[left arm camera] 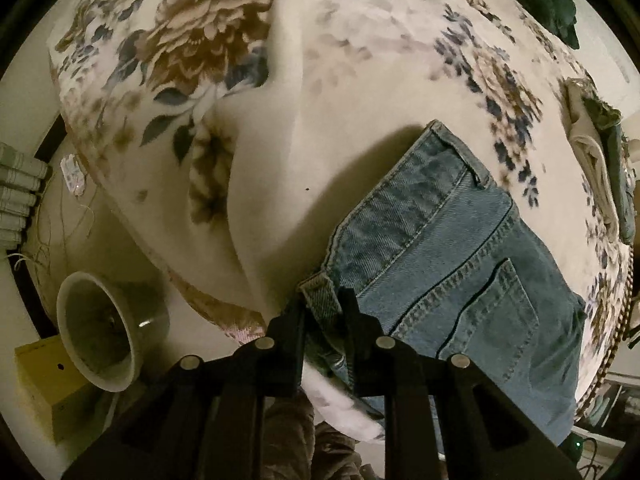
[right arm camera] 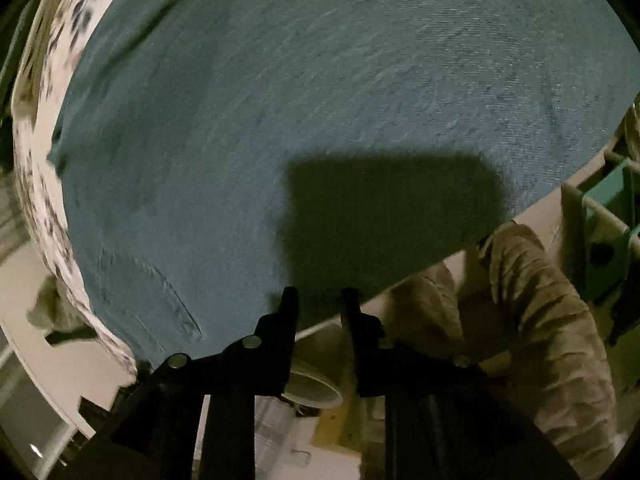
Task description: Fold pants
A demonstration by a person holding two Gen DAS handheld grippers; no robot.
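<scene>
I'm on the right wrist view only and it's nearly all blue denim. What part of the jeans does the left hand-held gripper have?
Observer: The left hand-held gripper is shut on the waistband corner of the blue denim jeans, by a belt loop.
Operator: Which side of them faces up?
Observer: The back. A stitched back pocket lies on top.
Operator: Is anything else on the bed?
Observer: A pile of pale and dark clothes sits at the right edge of the cream floral blanket, apart from the jeans.
</scene>
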